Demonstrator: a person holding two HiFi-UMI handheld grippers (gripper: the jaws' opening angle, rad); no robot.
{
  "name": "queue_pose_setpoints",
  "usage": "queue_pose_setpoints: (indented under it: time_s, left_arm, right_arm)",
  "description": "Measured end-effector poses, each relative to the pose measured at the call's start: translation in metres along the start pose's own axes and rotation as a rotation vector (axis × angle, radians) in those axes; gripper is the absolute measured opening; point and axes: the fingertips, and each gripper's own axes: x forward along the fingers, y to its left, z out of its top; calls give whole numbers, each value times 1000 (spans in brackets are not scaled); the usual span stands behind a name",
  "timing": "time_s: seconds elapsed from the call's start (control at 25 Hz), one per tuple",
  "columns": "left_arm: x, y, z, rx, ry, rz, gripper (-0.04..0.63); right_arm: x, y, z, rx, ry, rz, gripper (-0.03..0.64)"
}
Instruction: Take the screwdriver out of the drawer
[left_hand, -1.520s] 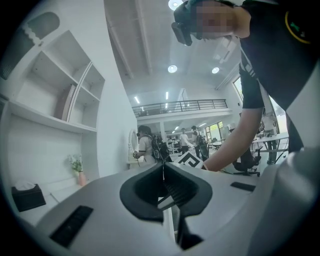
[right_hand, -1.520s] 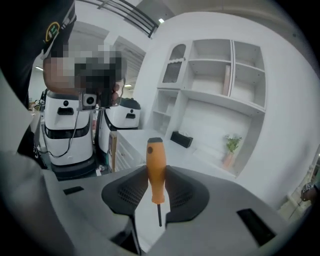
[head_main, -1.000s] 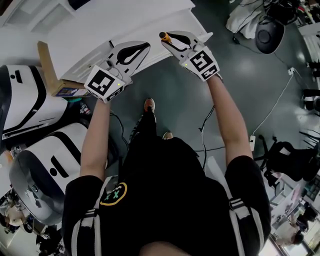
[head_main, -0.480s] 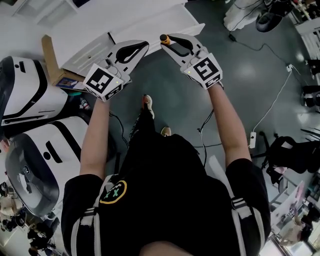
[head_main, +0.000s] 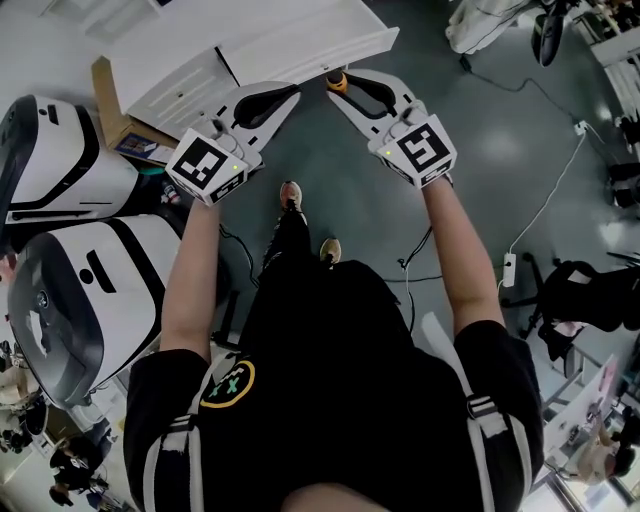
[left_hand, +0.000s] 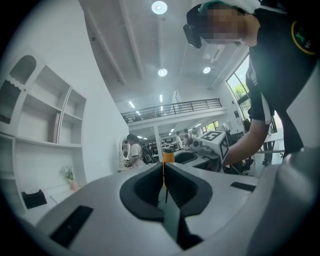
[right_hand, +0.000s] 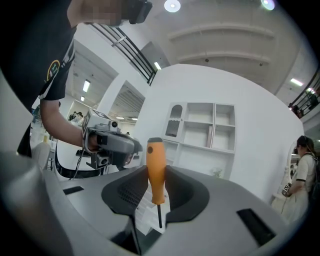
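As both hands pull back from the white drawer unit (head_main: 290, 45), the right gripper (head_main: 347, 90) now hangs over open floor (head_main: 330, 180), its fingers clamped on the orange-handled screwdriver (right_hand: 155, 167), which stands upright between them. The left gripper (head_main: 286, 96) rides alongside, fingers pressed together, empty. The screwdriver is out and clear of the drawer, so the job looks all but done.

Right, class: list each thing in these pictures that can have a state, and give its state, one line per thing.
screwdriver: clamped by its orange handle, upright, shaft pointing down.
right gripper: shut on the screwdriver.
left gripper: jaws together, nothing between them.
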Motion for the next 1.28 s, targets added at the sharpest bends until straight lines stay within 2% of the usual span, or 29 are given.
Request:
queue_pose_setpoints:
  time_s: [0.24, 0.64, 1.28]
  left_arm:
    - [-1, -27, 14, 10, -15, -16, 21]
    - [-7, -41, 24, 12, -14, -49, 21]
    - [-41, -21, 22, 16, -18, -80, 21]
  right_arm:
    - [-28, 21, 13, 4, -15, -14, 121]
    - [-46, 34, 31, 22, -44, -51, 121]
    - [-23, 49, 43, 49, -41, -101, 121]
